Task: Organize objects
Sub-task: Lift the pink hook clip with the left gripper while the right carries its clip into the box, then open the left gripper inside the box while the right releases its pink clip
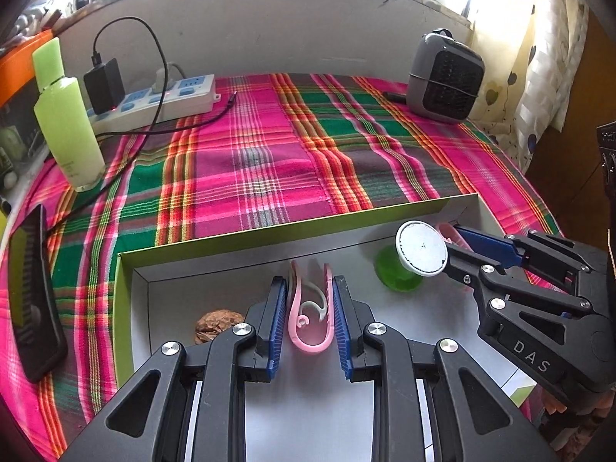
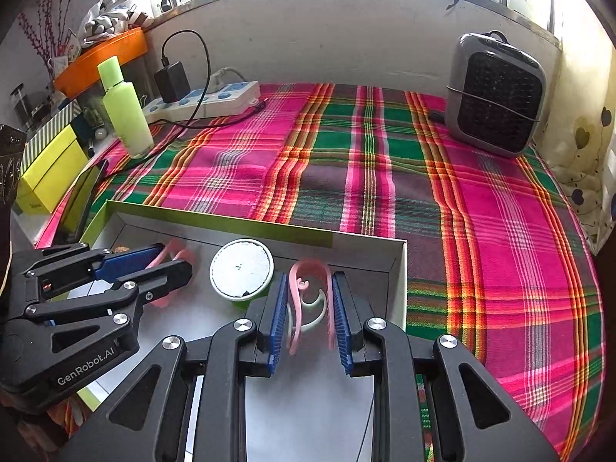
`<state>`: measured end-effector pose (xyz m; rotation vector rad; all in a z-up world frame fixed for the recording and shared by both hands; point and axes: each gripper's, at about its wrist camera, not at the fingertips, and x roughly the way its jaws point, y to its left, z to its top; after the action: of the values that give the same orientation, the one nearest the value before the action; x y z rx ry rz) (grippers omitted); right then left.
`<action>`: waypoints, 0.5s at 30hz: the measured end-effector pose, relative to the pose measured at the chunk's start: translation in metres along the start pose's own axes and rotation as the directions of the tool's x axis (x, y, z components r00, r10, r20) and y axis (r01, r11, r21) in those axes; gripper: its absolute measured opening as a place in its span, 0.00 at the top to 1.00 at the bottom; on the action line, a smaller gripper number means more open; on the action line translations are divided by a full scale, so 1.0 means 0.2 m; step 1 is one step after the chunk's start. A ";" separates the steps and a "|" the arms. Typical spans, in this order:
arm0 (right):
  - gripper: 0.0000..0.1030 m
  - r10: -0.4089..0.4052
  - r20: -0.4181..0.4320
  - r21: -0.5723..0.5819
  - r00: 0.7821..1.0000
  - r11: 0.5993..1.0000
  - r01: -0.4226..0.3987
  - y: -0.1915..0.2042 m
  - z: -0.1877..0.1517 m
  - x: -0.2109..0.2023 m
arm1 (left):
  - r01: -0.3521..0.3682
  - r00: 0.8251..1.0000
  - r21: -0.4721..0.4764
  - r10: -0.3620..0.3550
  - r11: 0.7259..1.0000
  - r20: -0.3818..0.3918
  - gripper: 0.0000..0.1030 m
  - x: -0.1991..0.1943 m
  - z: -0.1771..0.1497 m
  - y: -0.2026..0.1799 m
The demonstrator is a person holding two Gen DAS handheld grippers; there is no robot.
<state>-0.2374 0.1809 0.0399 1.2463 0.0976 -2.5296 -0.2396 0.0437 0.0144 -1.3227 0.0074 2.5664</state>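
Here two pink clips (image 1: 310, 315) (image 2: 310, 304), each gripped by one gripper's fingers, over one box (image 1: 127, 292).

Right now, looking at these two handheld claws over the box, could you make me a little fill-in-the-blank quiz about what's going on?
1. Each gripper, left gripper and right gripper, is shut on a ____ hair clip.
2. Both clips hang over the open box, which rests on a ____ cloth.
3. Inside the box, left of the left clip, lies a brown ____.
4. The spool in the box holds ____ thread.

Missing words: pink; plaid; walnut; green
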 end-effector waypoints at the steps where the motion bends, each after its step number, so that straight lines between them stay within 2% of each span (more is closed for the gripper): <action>1: 0.76 0.000 0.000 -0.001 1.000 1.000 0.000 0.00 0.00 0.00 | -0.001 1.000 -0.001 0.001 1.000 -0.001 0.79 0.00 0.00 0.00; 9: 0.76 0.000 -0.002 0.001 1.000 1.000 0.000 0.00 0.00 0.00 | -0.001 1.000 -0.001 0.001 1.000 -0.001 0.79 0.00 0.00 0.00; 15: 0.76 -0.013 0.002 0.003 1.000 1.000 0.013 0.00 -0.01 0.00 | 0.005 1.000 0.007 -0.005 1.000 0.000 0.74 0.00 0.00 -0.01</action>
<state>-0.2352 0.1807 0.0394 1.2482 0.1023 -2.5429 -0.2387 0.0450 0.0138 -1.3187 0.0122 2.5597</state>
